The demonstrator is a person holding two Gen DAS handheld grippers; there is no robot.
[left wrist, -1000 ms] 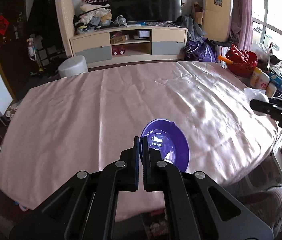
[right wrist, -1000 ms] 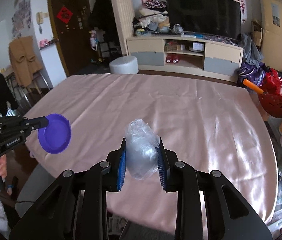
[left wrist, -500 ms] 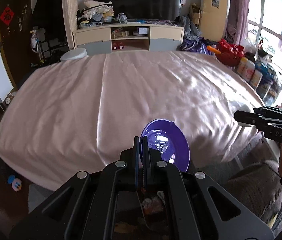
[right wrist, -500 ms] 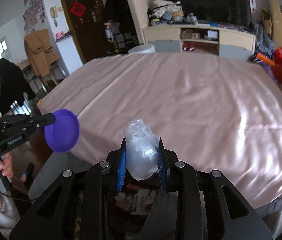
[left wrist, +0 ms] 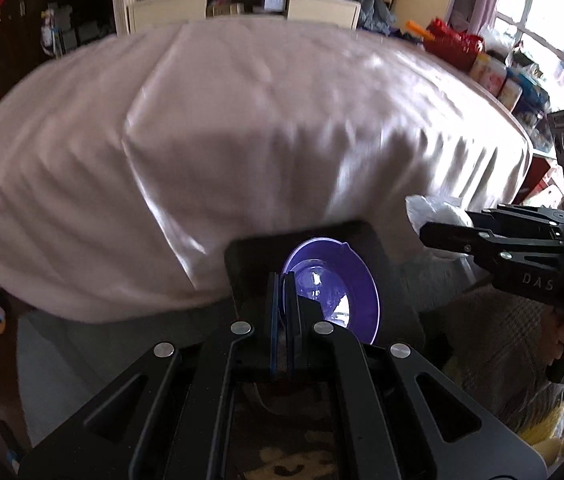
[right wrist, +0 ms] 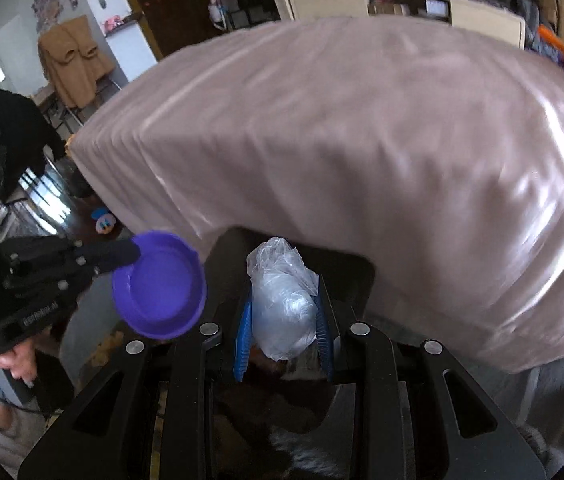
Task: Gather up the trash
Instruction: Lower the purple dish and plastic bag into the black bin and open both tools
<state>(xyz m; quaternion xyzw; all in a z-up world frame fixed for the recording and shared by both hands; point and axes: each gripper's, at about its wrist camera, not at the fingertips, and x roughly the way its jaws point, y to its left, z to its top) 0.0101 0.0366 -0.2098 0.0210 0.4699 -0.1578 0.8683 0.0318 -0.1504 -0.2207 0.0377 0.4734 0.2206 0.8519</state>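
Note:
My left gripper (left wrist: 282, 304) is shut on the rim of a purple plastic bowl (left wrist: 334, 288) and holds it over a black trash bin (left wrist: 362, 236) that stands in front of the table. The bowl also shows in the right wrist view (right wrist: 160, 284), with the left gripper (right wrist: 134, 252) at its rim. My right gripper (right wrist: 282, 320) is shut on a crumpled clear plastic bag (right wrist: 282, 304) above the same bin (right wrist: 354, 272). In the left wrist view the right gripper (left wrist: 430, 232) and the bag (left wrist: 434, 212) are at the right.
A table under a pink satin cloth (left wrist: 222, 120) fills the far side. A TV cabinet (left wrist: 242, 4) stands behind it. Bottles and red items (left wrist: 494, 76) sit at the right. A toy (right wrist: 102, 220) lies on the floor at the left.
Both grippers have pulled back off the table and dropped down in front of it, tilting toward the black bin. The bowl and the bag stay held.

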